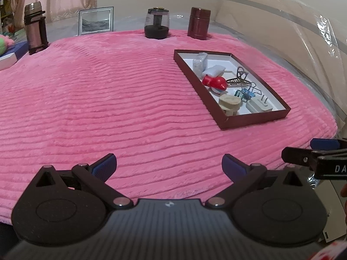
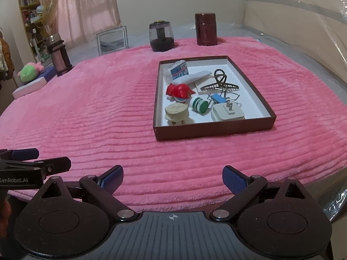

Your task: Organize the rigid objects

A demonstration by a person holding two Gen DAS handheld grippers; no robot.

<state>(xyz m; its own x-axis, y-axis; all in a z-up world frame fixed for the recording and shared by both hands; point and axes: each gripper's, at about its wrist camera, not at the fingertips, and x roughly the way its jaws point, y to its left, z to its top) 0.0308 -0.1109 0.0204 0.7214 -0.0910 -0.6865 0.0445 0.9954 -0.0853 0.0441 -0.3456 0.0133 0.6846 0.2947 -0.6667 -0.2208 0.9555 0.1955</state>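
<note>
A shallow brown tray (image 2: 213, 127) sits on a pink ribbed blanket (image 2: 97, 112), its long axis running away from the cameras toward 2 jars at the back. Inside lie a red toy (image 2: 180, 90), a metal hair claw (image 2: 219, 84) lying crosswise, a green roll (image 2: 199, 105), a white plug (image 2: 227, 112) with prongs up, and a cream adapter (image 2: 176, 113). The blanket itself holds no loose items, so the sorting looks finished or nearly so. The left gripper (image 1: 169, 164) and right gripper (image 2: 172, 177) hover near the blanket's front edge, both spread wide and holding nothing.

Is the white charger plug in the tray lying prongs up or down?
Prongs up. The white charger plug lies flat in the tray near its front edge, its metal prongs pointing upward.
</note>
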